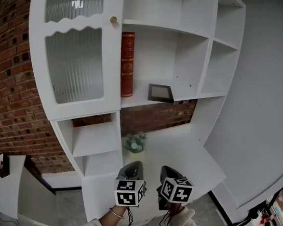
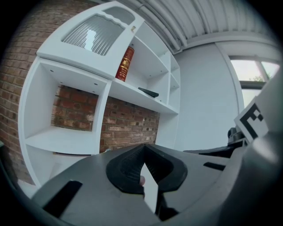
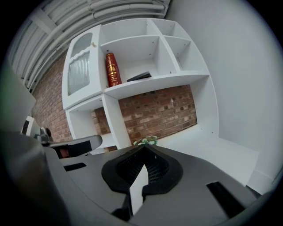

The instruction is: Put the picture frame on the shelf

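- The picture frame (image 1: 161, 92) sits on the middle shelf (image 1: 191, 96) of the white unit, to the right of a tall red book (image 1: 127, 64) and apart from it. It seems to lean back or lie low, and I cannot tell which.
- I'd judge the placing done. Neither tool touches the frame, and little seems left beyond perhaps straightening it.
- The left gripper (image 1: 135, 165) is clenched, its jaw tips meeting on nothing. It is held low and near, well below the shelf.
- The right gripper (image 1: 168, 171) is just beside it, likewise closed and empty.
- A small green-and-white plant (image 1: 135, 142) stands on the desk top (image 1: 191, 154) between the grippers and the shelf.
- A ribbed-glass door (image 1: 74, 67) closes the compartment left of the book.
- Nothing blocks the way to the frame.
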